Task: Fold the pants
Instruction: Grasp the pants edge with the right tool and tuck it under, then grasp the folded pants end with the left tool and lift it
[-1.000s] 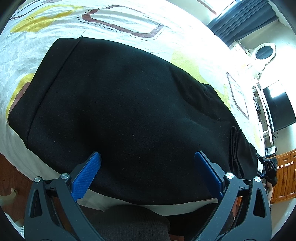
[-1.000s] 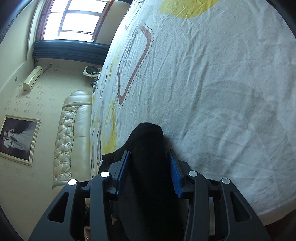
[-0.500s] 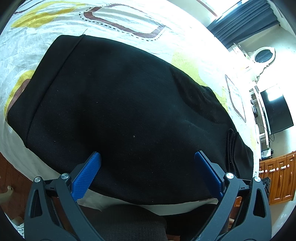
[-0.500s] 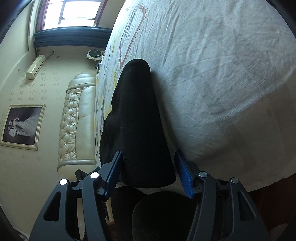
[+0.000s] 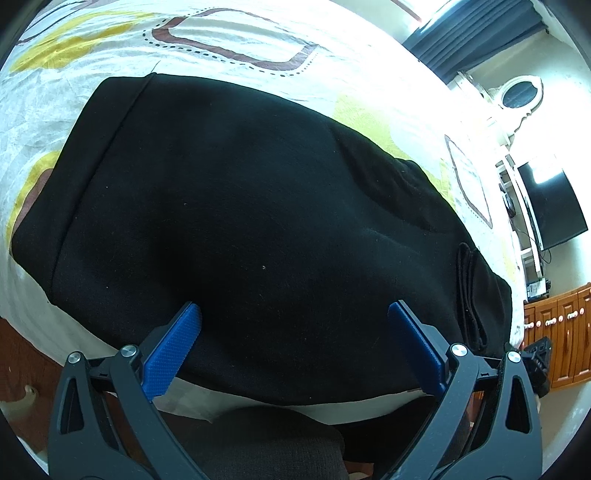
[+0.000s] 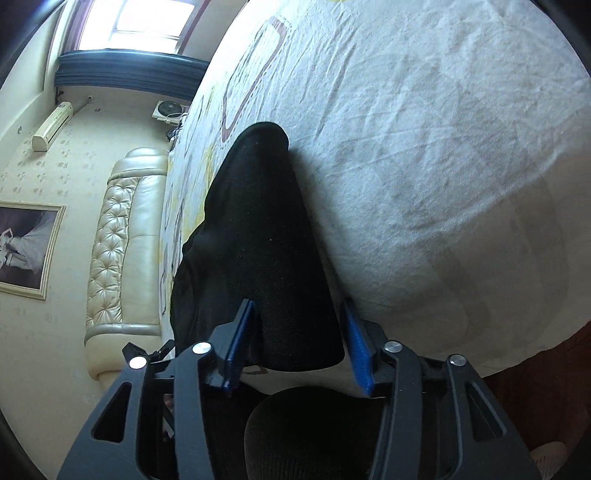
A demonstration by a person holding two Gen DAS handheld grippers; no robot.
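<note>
Lying crosswise, pants (image 5: 258, 221) folded

A: Left cam?
B: Sits behind the left gripper (image 5: 293, 325), looks fwd along its fingers, tilted down on the pants (image 5: 258, 221) from close up. Bed (image 5: 240, 44) beyond, TV (image 5: 554, 210) far right.
A: Right cam?
B: Behind the right gripper (image 6: 297, 332), rolled sideways, low and near the bed (image 6: 443, 147) edge, facing along the pants (image 6: 266, 240) toward the headboard (image 6: 122, 240) and window (image 6: 147, 22).
A: Overlap?
B: Both show pants and bed sheet, from diff. ends.
</note>
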